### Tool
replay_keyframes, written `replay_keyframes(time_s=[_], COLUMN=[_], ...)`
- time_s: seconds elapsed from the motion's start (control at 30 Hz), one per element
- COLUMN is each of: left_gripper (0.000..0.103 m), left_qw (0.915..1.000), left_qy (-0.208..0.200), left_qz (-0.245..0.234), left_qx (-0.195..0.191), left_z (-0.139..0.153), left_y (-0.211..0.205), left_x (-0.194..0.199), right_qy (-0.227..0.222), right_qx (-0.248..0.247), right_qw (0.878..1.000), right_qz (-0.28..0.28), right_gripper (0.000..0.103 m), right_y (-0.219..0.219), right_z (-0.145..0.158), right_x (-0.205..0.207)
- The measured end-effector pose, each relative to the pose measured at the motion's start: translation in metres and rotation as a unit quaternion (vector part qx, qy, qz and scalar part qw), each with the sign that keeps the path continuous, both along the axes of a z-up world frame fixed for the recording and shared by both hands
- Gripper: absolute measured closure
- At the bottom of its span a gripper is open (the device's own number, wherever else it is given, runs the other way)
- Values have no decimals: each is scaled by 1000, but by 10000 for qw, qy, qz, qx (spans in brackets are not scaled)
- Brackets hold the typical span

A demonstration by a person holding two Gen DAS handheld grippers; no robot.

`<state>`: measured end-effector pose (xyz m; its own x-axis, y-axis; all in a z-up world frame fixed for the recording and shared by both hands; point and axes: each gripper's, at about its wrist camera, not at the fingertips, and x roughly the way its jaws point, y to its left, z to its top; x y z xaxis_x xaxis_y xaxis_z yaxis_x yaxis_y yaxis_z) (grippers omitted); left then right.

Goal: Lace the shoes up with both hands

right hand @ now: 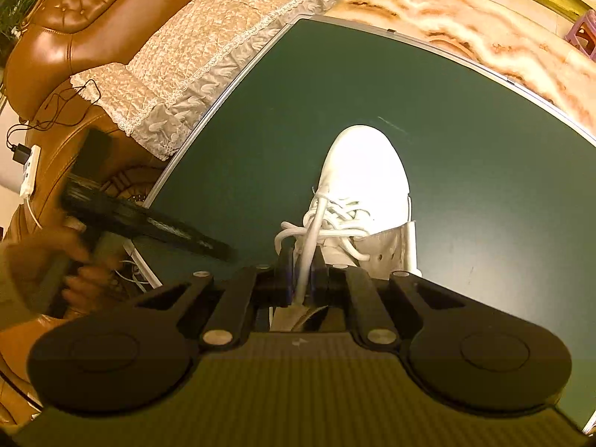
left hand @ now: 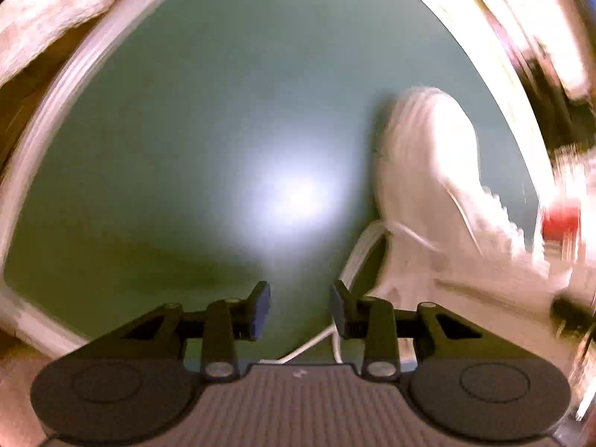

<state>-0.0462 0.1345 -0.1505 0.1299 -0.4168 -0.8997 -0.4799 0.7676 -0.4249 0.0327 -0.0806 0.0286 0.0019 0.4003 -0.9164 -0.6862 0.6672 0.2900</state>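
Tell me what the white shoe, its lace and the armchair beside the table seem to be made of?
White low-top shoe: smooth leather or imitation, judging by its glossy toe. Flat white lace: probably woven fabric, limp and matte. Brown button-tufted armchair: glossy leather or vinyl, its shine says. Quilted beige cover: cloth, lace-edged.

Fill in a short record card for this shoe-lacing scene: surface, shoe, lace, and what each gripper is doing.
surface: dark green table top with a pale edge
shoe: white shoe, toe pointing away from the right wrist camera
lace: white lace, partly threaded, one strand running up from the shoe
right gripper: fingers shut on the lace strand
left gripper: fingers apart, nothing between them, beside the shoe; view blurred
background: brown leather sofa with a lace-edged cover
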Motion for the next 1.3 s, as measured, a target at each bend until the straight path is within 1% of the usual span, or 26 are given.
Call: replay_keyframes(time_s=[0.03, 0.07, 0.17, 0.27, 0.37, 0.4, 0.43, 0.47, 0.5, 0.53, 0.63, 0.7, 0.73, 0.8, 0.83, 0.9, 0.97, 1.0, 1.07, 1.1, 1.13, 1.17, 1.2, 1.23, 1.27, 1.3], left_gripper=[64, 64, 64, 64, 65, 67, 77, 93, 102, 102, 102, 102, 102, 101, 101, 100, 99, 98, 98, 98, 94, 93, 93, 93, 93, 93], left_qw=[9996, 9993, 9983, 9983, 9965, 9956, 9945, 9933, 9918, 9911, 9850, 9790, 9737, 9625, 9593, 9628, 9693, 9718, 9732, 9740, 9752, 9772, 9793, 9816, 9816, 9746], left_qy=[46, 71, 138, 149, 173, 171, 160, 149, 125, 75, -287, -914, -1249, -1755, -1846, -1667, -1417, -1168, -636, -363, -174, -38, -18, -177, -415, -758], left_qz=[-273, -352, -461, -472, -660, -719, -765, -809, -836, -813, -599, -215, -53, 18, -92, -360, -709, -976, -1290, -1341, -1275, -1147, -1028, -961, -1041, -1390], left_qx=[94, 137, 328, 318, 475, 570, 691, 814, 954, 1048, 1591, 1810, 1907, 2067, 2137, 2094, 1880, 1800, 1792, 1792, 1800, 1786, 1745, 1643, 1548, 1585], left_z=[-5, -9, -17, -18, -16, -15, -13, -11, -10, -7, 16, 40, 52, 68, 71, 66, 57, 51, 40, 34, 33, 33, 35, 40, 47, 52], left_y=[-13, -21, -37, -46, -56, -58, -60, -62, -62, -59, -39, -16, -5, 9, 13, 18, 13, 8, 3, 2, 4, 8, 11, 12, 5, -8], left_x=[11, 17, 30, 37, 43, 44, 45, 47, 47, 47, 51, 54, 56, 61, 65, 71, 69, 67, 45, 37, 32, 26, 21, 18, 17, 19], right_qy=[2, 5, 21, 56, 86, 94, 103, 110, 114, 120, 139, 139, 131, 115, 116, 129, 155, 163, 181, 188, 193, 199, 207, 216, 223, 228], right_qx=[17, 36, 112, 198, 258, 280, 305, 324, 340, 359, 429, 479, 500, 513, 511, 509, 517, 527, 553, 566, 579, 594, 610, 627, 644, 657], right_qw=[10000, 10000, 9999, 9996, 9994, 9993, 9991, 9991, 9990, 9989, 9984, 9981, 9980, 9979, 9979, 9979, 9979, 9978, 9977, 9976, 9975, 9974, 9973, 9971, 9970, 9969], right_qz=[-12, -23, -91, -170, -223, -239, -258, -266, -270, -282, -337, -372, -376, -373, -369, -366, -361, -358, -352, -347, -346, -348, -357, -368, -372, -369], right_gripper=[90, 90, 90, 90, 90, 90, 90, 90, 90, 90, 90, 90, 90, 90, 90, 90, 90, 90, 90, 90, 90, 90, 90, 90, 90, 90], right_y=[-1, -1, -4, -8, -10, -11, -12, -12, -13, -13, -16, -18, -18, -19, -19, -19, -20, -20, -20, -20, -21, -21, -22, -23, -23, -23], right_z=[0, 0, -2, -5, -7, -7, -8, -8, -9, -9, -11, -12, -12, -13, -13, -13, -14, -14, -15, -15, -16, -16, -16, -17, -17, -17], right_x=[0, 0, 1, 2, 4, 4, 4, 4, 5, 5, 5, 6, 6, 6, 6, 7, 8, 8, 9, 9, 9, 10, 10, 10, 11, 11])
